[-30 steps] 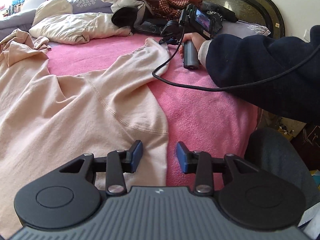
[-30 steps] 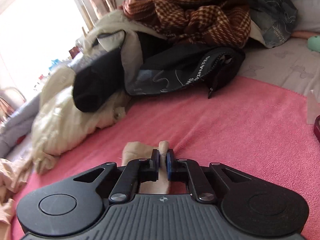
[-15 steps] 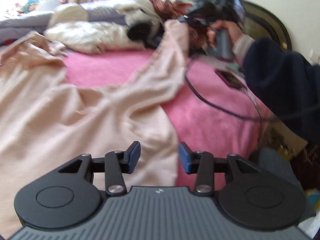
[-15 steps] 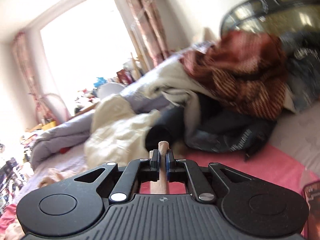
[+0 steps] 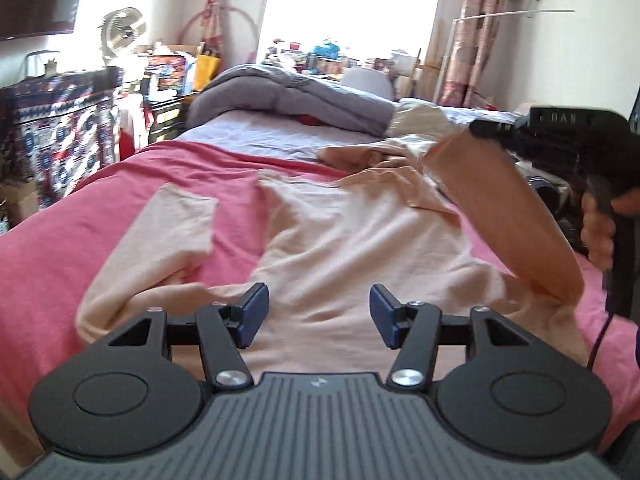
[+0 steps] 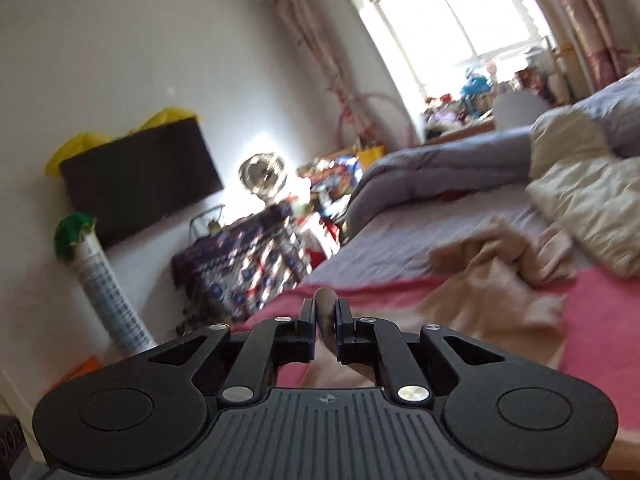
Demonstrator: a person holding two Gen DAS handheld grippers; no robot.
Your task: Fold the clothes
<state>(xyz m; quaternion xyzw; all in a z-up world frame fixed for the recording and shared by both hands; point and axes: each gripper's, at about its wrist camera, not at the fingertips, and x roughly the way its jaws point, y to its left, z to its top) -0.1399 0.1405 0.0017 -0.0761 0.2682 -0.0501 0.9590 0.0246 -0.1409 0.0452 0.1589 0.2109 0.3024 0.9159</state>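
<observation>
A pale peach long-sleeved top [image 5: 340,248] lies spread on the pink blanket [image 5: 48,248]. One sleeve [image 5: 168,236] lies folded on the left. The other sleeve [image 5: 504,216] is lifted up at the right, its cuff held by my right gripper [image 5: 476,130], which a hand [image 5: 598,232] carries. In the right wrist view, my right gripper [image 6: 325,312] is shut on the sleeve cuff [image 6: 323,300], with the top [image 6: 492,292] trailing right. My left gripper [image 5: 318,314] hovers open just above the top's near part, nothing between its blue pads [image 5: 254,312].
A grey duvet [image 5: 296,96] and a cream quilt [image 6: 588,200] lie at the far end of the bed. A patterned cloth-covered cabinet [image 5: 52,136], a fan [image 5: 120,34] and a wall TV [image 6: 140,180] stand to the left. A cable [image 5: 600,332] hangs from the right gripper.
The right gripper has lifted the sleeve cuff off the blanket and swung it over toward the top's body. Both views have turned from the headboard toward the window. The left gripper stays open.
</observation>
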